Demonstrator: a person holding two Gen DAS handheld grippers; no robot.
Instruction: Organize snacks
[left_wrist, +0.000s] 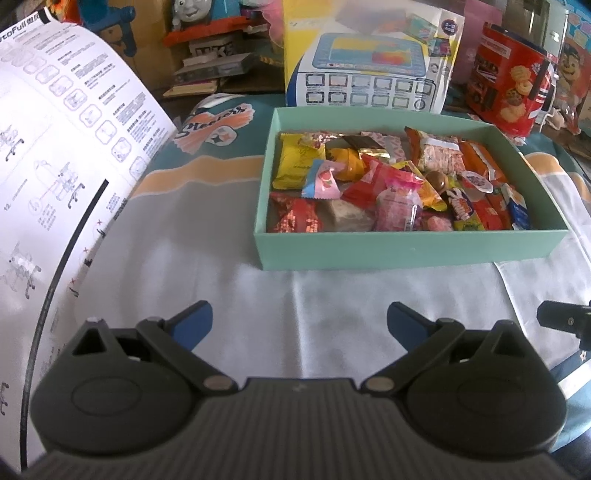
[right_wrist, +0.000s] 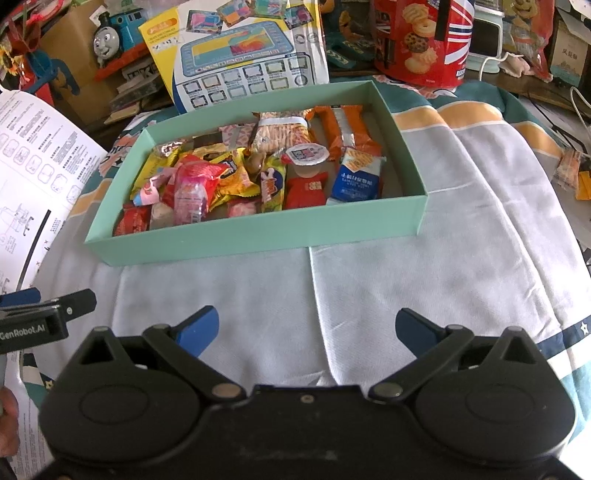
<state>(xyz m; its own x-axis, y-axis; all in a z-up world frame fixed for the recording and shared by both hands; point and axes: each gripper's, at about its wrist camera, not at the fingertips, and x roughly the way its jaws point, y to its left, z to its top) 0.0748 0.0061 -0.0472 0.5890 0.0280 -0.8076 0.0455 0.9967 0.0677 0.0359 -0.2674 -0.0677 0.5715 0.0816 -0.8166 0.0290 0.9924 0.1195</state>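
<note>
Snacks in mint-green box, both tools spread and empty

Snacks (left_wrist: 388, 184) fill a shallow mint-green box (left_wrist: 406, 247) that lies ahead of both tools on a white cloth (left_wrist: 295, 295) with orange and teal bands. The left tool (left_wrist: 299, 325) has its blue-tipped fingers (left_wrist: 195, 325) spread wide and nothing is between them; below it there is only bare cloth. From this tool the box is ahead and a little to the right. The right tool (right_wrist: 306, 328) is also spread wide and holds nothing, and the same box (right_wrist: 258, 243) is ahead of it and slightly to the left.

Inside the box, in the right wrist view, a blue and white packet (right_wrist: 356, 177) lies at the near right. Beside it, on its left, are a red wrapper (right_wrist: 306, 190) and a small sealed cup (right_wrist: 304, 155) with a foil lid. Two orange bars (right_wrist: 341, 125) lie at the far right, and a pink candy pack (right_wrist: 190, 197) is at the near left. Yellow wrappers (right_wrist: 232, 177) lie in the middle, partly one over another.

Left of the left tool, a large printed instruction sheet (left_wrist: 55, 166) stands curved along the cloth edge. Beyond the box a toy box with a keyboard picture (left_wrist: 369, 74) leans upright, and a red biscuit tin (left_wrist: 506, 92) stands to the far right. A blue toy train (right_wrist: 110, 33) is at the far left behind them. One small orange packet (right_wrist: 567, 168) lies outside the box, well to the right of the right tool.
</note>
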